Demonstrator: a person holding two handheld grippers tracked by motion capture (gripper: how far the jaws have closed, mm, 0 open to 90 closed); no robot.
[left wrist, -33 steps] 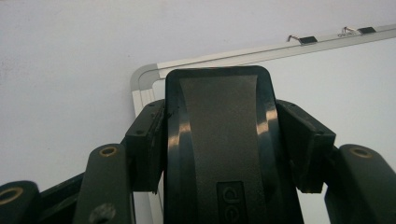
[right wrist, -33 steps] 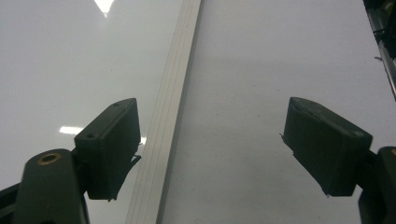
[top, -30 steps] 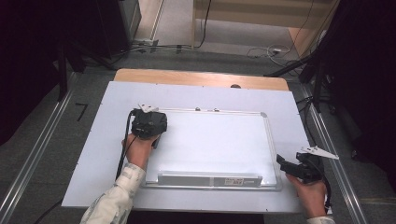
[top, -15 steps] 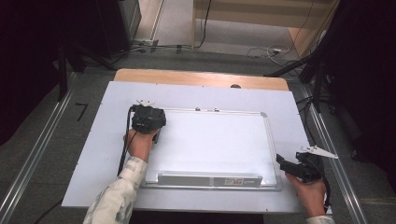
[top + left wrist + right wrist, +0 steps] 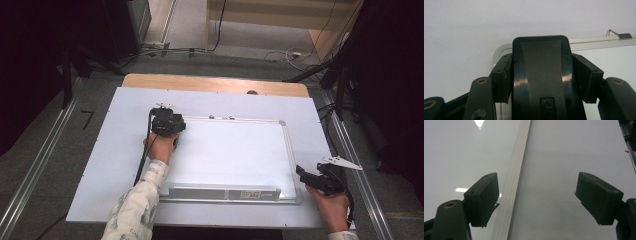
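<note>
Left gripper (image 5: 541, 75), pinching an eraser (image 5: 541, 75), is working the whiteboard's (image 5: 235, 155) far left corner; flat, even pressure matters. Right gripper (image 5: 536, 200) is waiting spread.

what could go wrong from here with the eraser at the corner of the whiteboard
1. The left tool grips the black whiteboard eraser right at the corner of the white aluminium-framed whiteboard; it may snag on the raised frame.
2. The right tool hangs open over the frame edge without holding it, so a hard wipe could shift the whiteboard.
</note>
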